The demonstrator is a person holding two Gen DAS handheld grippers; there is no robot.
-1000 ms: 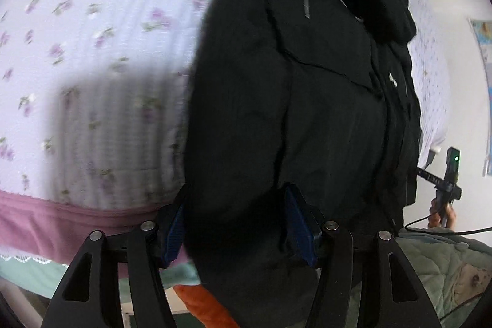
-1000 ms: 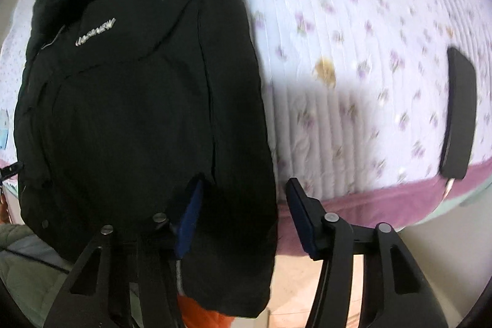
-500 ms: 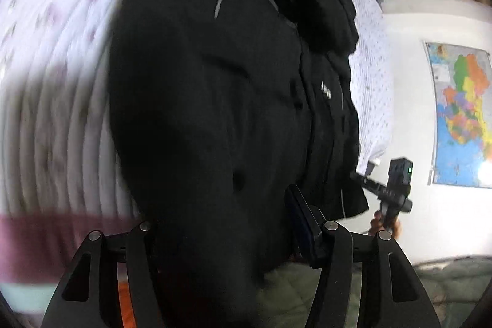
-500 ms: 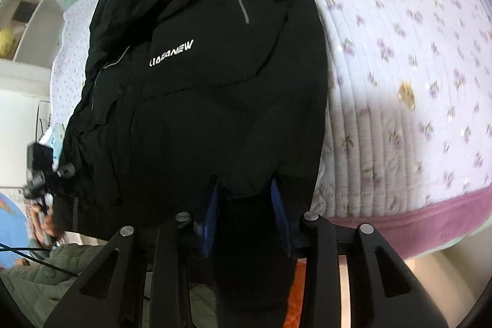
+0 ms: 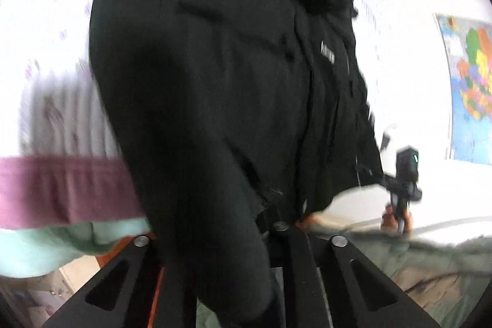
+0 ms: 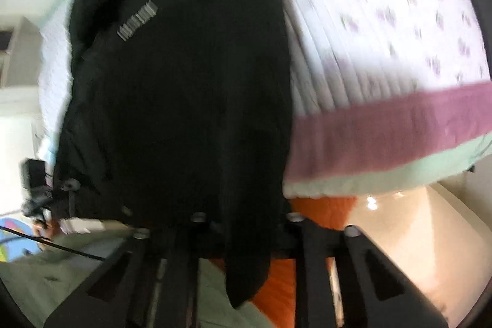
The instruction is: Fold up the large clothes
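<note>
Both grippers, left (image 5: 215,239) and right (image 6: 243,223), pinch the jacket (image 5: 215,76) hem in their jaws; thick fabric may slip, spoiling the fold.

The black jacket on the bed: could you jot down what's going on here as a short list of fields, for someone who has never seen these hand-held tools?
garment: black jacket, pale lettering on the chest
lies on: bed cover, white with small purple flowers, purple band along its edge
jacket position: spread on the bed, bottom hem hanging over the edge
left gripper: jaws shut on the hem
right gripper: jaws shut on the hem
wall: colourful map
picture quality: blurred
</note>
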